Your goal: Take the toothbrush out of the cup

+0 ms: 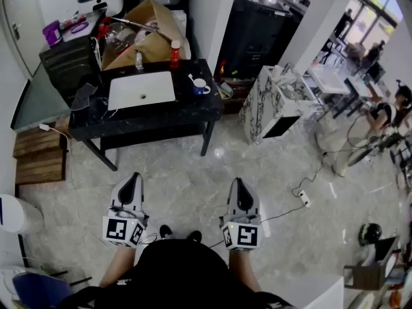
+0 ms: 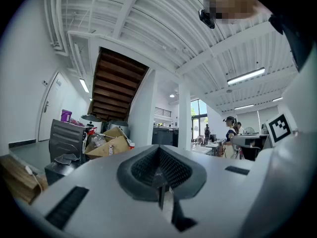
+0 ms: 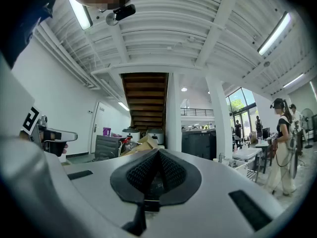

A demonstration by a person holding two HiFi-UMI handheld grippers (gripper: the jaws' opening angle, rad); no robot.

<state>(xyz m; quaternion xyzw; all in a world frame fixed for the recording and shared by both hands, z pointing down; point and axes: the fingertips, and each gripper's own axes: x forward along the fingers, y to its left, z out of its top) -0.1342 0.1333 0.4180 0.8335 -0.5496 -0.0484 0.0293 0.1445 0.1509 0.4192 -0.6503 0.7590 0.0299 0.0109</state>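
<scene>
Grey two-jaw left gripper [image 1: 132, 182] and right gripper [image 1: 240, 187] are both clenched on nothing, held level above the pale marble floor [image 1: 187, 182]; well ahead, the white toothbrush [image 1: 192, 79] stands in the blue-and-white cup [image 1: 201, 87] on the black table [image 1: 148, 118], beside the white rectangular basin [image 1: 141, 89]

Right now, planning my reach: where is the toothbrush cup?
Head view, upper middle: the cup stands on the black table, right of the white basin.
</scene>
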